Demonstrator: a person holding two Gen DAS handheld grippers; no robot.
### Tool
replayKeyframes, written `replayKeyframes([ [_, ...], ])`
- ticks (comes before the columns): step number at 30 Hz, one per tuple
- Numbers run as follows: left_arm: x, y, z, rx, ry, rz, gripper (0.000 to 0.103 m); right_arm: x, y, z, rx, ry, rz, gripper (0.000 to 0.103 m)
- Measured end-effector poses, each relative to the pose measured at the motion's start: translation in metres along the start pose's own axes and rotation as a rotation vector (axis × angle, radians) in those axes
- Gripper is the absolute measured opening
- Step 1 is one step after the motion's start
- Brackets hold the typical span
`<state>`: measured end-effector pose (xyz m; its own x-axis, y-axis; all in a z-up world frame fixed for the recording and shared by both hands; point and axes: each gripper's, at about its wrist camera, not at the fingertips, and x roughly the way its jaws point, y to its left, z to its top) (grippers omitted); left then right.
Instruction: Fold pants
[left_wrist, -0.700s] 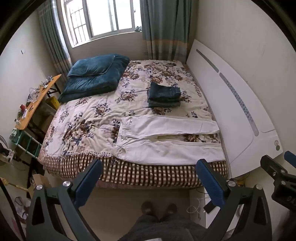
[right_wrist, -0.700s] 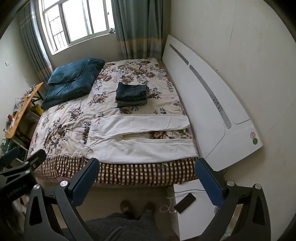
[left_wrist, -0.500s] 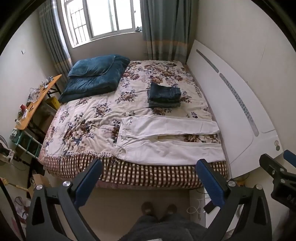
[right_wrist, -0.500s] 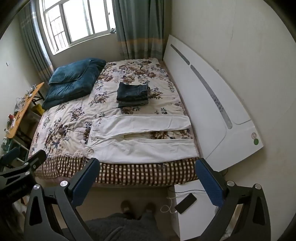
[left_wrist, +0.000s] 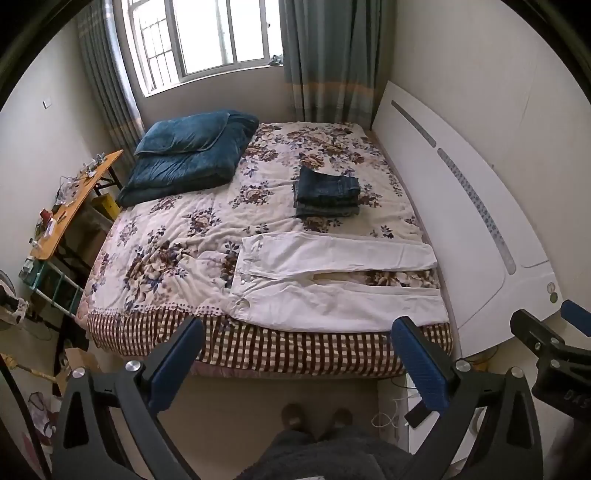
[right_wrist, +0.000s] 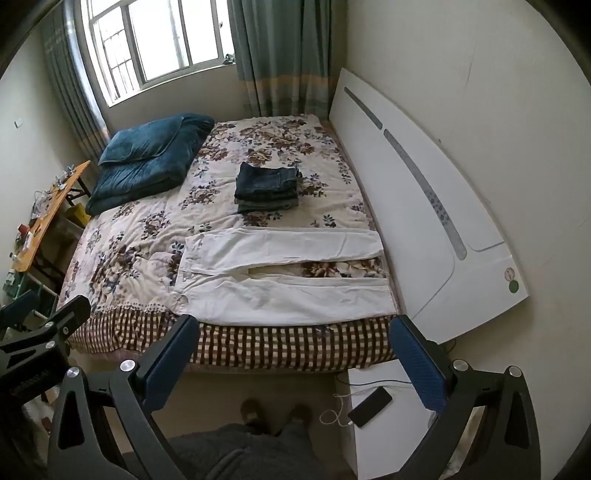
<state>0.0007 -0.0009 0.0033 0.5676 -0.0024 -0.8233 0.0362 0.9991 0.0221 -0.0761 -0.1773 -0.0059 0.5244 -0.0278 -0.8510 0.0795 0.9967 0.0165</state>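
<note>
pants (left_wrist: 332, 280) lie seemingly unmoved since before, left gripper (left_wrist: 295, 354) and right gripper (right_wrist: 291, 350) still wide, empty.

Open floor (left_wrist: 236, 402) is seen between the person's feet (left_wrist: 314, 413) and the bed's (left_wrist: 258, 347) near edge. White pants (left_wrist: 332, 280) occupy the near bed surface; folded jeans (left_wrist: 327, 192) sit just behind, a blue quilt (left_wrist: 188, 155) at the far left. Bare bedspread (left_wrist: 166, 251) lies left of the pants. The headboard (left_wrist: 472, 229) bounds the right side; a nightstand (right_wrist: 391, 435) stands below it.
</note>
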Motion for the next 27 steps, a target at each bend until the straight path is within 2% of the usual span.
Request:
replayKeyframes([
  [10, 0.000, -0.009, 0.013, 0.016, -0.010, -0.003, 0.103, 0.006, -0.001, -0.002, 0.018, 0.001, -0.005, 0.103],
  [27, 0.001, -0.014, 0.015, 0.016, -0.009, -0.005, 0.103, 0.006, -0.004, 0.001, 0.020, 0.003, -0.002, 0.103],
])
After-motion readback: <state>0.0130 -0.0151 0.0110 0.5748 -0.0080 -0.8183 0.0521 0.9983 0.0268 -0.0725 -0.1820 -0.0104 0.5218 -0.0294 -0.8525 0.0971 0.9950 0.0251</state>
